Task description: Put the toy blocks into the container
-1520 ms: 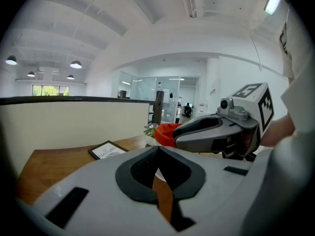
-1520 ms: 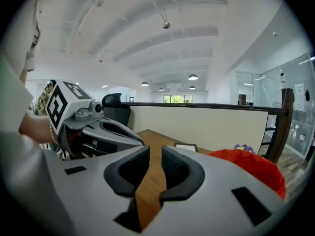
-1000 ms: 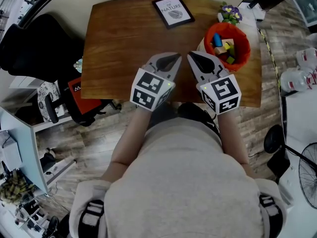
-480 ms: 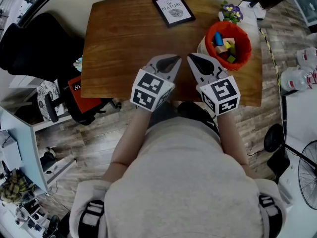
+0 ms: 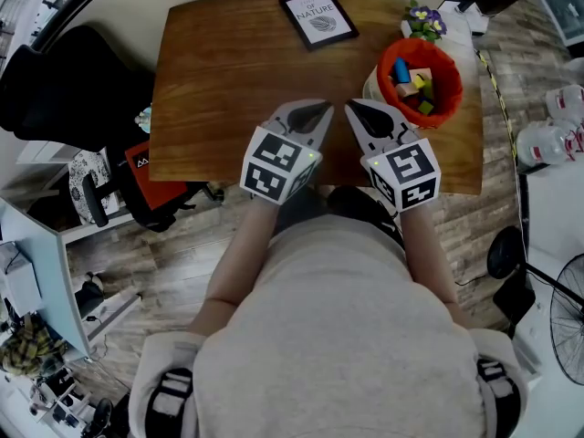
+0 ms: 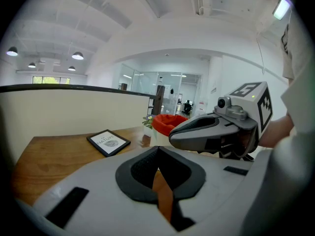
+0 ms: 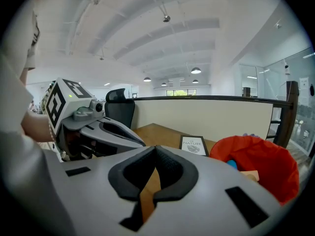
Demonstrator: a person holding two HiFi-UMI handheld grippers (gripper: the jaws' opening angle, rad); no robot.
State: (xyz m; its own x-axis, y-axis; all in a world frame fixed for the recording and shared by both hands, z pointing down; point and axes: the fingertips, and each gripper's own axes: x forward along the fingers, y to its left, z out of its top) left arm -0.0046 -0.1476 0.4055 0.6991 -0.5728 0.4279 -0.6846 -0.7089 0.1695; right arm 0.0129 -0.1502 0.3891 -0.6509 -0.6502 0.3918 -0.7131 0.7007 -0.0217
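— Where are the toy blocks (image 5: 412, 82)?

— All the ones I can see are piled in the red container (image 5: 448, 106), at the table's (image 5: 219, 71) far right corner. None are loose on the wood, so I'd say the job's about done.

— And the tongs?

— The left gripper (image 5: 315, 112) and right gripper (image 5: 358, 110) hover side by side over the near edge, both pinched closed with nothing in them.

— So what could go wrong?

— The container sits close to the right edge, and the right gripper is near it. A careless swing that way could tip it over the side and scatter the blocks, or knock the little plant (image 5: 423, 23) just behind.
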